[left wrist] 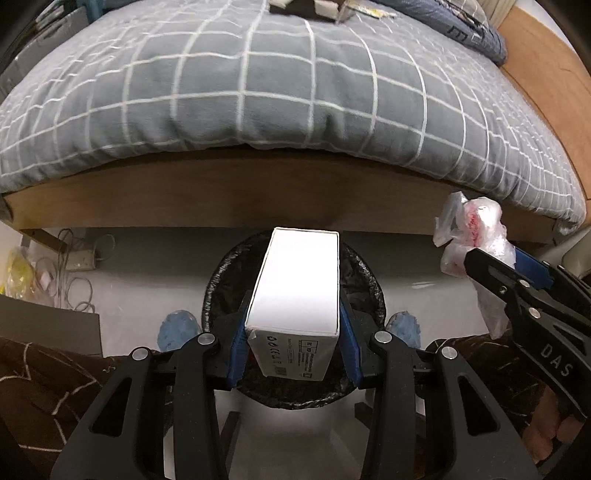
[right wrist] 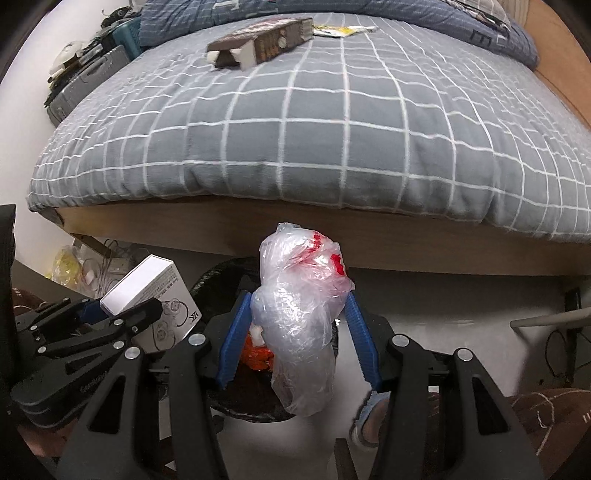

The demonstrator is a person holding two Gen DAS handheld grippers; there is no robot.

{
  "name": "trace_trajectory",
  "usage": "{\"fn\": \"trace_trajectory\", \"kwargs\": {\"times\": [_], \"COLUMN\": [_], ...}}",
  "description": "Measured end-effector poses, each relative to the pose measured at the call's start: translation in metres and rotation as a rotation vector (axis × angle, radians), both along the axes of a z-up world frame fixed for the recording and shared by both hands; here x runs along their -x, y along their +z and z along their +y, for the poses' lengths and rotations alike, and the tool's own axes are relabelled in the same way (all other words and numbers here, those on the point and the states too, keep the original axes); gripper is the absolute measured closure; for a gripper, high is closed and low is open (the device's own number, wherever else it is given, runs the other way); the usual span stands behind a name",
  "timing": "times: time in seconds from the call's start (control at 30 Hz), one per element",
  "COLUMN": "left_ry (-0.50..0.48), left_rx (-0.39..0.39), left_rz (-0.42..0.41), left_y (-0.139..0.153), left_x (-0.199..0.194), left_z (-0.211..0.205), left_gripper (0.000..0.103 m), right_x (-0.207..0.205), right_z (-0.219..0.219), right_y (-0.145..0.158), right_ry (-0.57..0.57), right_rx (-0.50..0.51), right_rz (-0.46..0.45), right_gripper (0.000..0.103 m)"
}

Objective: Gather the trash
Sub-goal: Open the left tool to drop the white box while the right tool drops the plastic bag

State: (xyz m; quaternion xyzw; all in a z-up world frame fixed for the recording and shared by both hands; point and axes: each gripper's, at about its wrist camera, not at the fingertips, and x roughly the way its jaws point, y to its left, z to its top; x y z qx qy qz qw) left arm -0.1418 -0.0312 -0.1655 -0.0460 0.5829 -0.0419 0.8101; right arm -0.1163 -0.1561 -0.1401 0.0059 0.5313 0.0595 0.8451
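My left gripper is shut on a white cardboard box, its blue pads pressing both long sides. The box hangs right over a bin lined with a black bag on the floor. My right gripper is shut on a crumpled clear plastic bag with red print, held above the same black-lined bin, where orange trash lies inside. In the left wrist view the plastic bag and right gripper show at the right. The box and left gripper appear at the left of the right wrist view.
A bed with a grey checked duvet fills the background above a wooden frame. A dark carton and a yellow wrapper lie on the bed. Cables and a power strip sit on the floor at left. Blue slippers flank the bin.
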Motion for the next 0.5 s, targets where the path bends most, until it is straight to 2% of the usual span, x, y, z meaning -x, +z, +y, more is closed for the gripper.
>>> {"fn": "trace_trajectory", "kwargs": {"times": [0.3,0.33,0.43,0.5], "left_ry": [-0.05,-0.048,-0.037,-0.03], "left_rx": [-0.021,-0.032,-0.044,-0.044], "left_rz": [0.01,0.004,-0.008,-0.011], "left_y": [-0.014,-0.014,-0.013,-0.014], "left_x": [-0.009,-0.01,-0.01,-0.011], "left_z": [-0.026,-0.027,-0.023,-0.016], "left_gripper": [0.06,0.057,0.035,0.032], "right_x": [0.001,0.001,-0.001,-0.002], "right_z": [-0.024,-0.024,-0.021,-0.016], "right_y": [-0.009,-0.009,-0.01,-0.011], "right_ry": [-0.048,-0.047,-0.042,-0.035], "right_rx": [-0.006,-0.007,-0.01,-0.007], "right_rz": [0.02,0.02,0.022,0.025], "right_gripper": [0.053,0.053,0.053,0.053]}}
